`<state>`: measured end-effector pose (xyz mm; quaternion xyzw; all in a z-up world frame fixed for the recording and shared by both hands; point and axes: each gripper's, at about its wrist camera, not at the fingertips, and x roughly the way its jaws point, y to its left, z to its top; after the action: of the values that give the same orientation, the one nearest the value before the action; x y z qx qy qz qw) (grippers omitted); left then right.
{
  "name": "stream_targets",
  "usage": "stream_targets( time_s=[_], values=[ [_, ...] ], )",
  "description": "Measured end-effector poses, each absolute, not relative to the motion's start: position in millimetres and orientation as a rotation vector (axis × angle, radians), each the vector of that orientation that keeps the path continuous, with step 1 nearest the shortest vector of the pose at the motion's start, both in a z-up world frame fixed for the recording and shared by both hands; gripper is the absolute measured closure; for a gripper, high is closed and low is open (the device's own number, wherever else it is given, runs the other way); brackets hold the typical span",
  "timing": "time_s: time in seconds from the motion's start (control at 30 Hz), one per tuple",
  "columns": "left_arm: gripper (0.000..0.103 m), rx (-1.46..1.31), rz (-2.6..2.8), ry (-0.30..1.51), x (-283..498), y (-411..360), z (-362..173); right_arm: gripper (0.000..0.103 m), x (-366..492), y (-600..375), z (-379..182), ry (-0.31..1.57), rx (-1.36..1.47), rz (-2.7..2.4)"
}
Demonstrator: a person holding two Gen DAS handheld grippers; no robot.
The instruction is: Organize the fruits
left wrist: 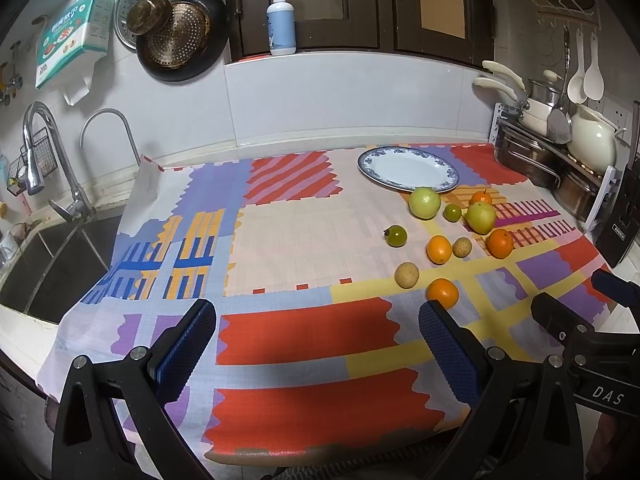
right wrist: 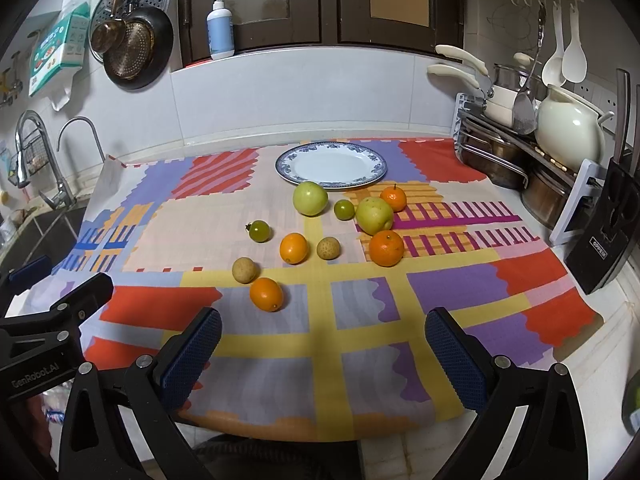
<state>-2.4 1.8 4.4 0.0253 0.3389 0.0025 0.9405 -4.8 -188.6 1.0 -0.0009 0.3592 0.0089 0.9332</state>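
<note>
A white plate with a blue rim [right wrist: 331, 165] lies empty at the back of the patterned cloth; it also shows in the left wrist view [left wrist: 408, 169]. In front of it lie loose fruits: two pale green apples [right wrist: 310, 198] [right wrist: 374, 215], several oranges [right wrist: 266, 294] [right wrist: 293, 247] [right wrist: 386, 248], two small green fruits [right wrist: 259, 231] and two brown round fruits [right wrist: 244, 269]. My left gripper [left wrist: 316, 352] is open and empty, left of the fruits near the front edge. My right gripper [right wrist: 322, 356] is open and empty, just in front of the fruits.
A sink [left wrist: 52, 264] with taps is at the left. A rack with pots and a cream jug [right wrist: 568, 128] stands at the right, with a black knife block [right wrist: 604, 240] beside it. Pans hang on the back wall [right wrist: 132, 44].
</note>
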Motion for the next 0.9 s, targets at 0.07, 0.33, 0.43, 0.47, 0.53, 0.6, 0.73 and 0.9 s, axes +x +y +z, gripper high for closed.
stream_targets(
  time_s=[0.07,0.33,0.43,0.47,0.53,0.6,0.73,0.9],
  values=[
    [0.0,0.052,0.007,0.692,-2.5,2.0,4.3,0.0,-5.1,-188.9,0.5,0.733,-0.002,0.019],
    [0.0,0.047,0.008,0.683,-3.5,3.4,4.2,0.0,-5.4,-189.5,2.1,0.734,-0.001,0.024],
    [0.0,0.047,0.008,0.679,-3.6,3.3,4.0,0.0,-5.1,-188.7,0.3,0.731,0.0,0.02],
    [0.0,0.046,0.008,0.678,-4.0,3.3,4.3,0.0,-5.3,-188.7,0.8,0.731,0.0,0.019],
    [0.0,0.046,0.01,0.674,-4.4,3.3,4.9,0.0,-5.8,-188.0,0.8,0.731,0.002,0.018],
    [0.0,0.045,0.011,0.672,-4.5,3.2,5.3,0.0,-6.2,-187.9,1.3,0.732,0.002,0.022],
    [0.0,0.044,0.011,0.67,-4.5,3.4,6.0,0.0,-4.6,-188.1,-1.2,0.732,0.001,0.023],
    [0.0,0.046,0.013,0.669,-3.9,3.8,6.6,0.0,-4.5,-187.8,-1.3,0.733,0.002,0.022]
  ],
)
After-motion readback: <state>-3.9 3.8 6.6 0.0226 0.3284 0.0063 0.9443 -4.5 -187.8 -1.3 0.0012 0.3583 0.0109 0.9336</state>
